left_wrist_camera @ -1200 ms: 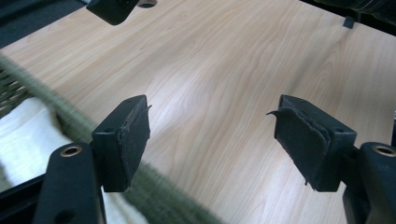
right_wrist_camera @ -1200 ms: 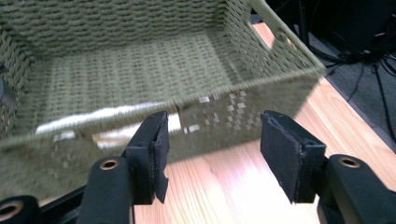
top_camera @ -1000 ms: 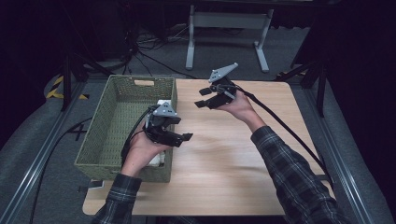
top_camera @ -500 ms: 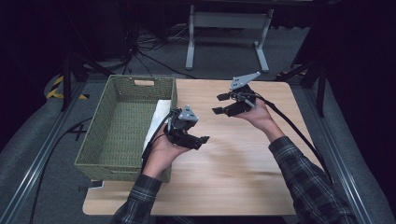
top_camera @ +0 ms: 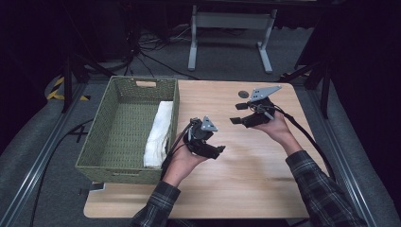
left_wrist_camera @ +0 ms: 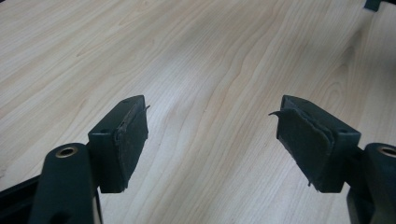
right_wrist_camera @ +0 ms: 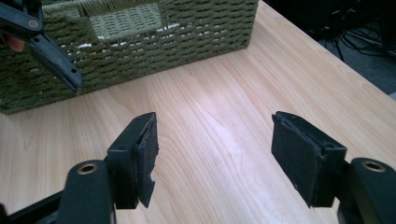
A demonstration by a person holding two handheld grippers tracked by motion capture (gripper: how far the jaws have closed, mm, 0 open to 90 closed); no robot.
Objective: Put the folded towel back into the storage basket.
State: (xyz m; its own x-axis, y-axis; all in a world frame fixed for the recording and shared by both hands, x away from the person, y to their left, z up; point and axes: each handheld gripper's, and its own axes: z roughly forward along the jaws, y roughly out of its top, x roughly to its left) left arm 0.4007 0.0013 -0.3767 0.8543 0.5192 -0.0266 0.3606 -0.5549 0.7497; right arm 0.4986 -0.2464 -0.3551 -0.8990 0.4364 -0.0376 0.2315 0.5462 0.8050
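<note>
one basket (top_camera: 130,142), one towel (top_camera: 157,134), perhaps folded

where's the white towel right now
In the high view the white towel lies inside the green basket along its right wall, just left of the left gripper, at the table's left side.

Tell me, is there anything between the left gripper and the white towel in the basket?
Yes. The basket's right wall stands between them: the white towel lies inside along that wall, and the left gripper is outside it over the table, jaws open and empty. Reaching the towel from above would avoid the wall.
</note>
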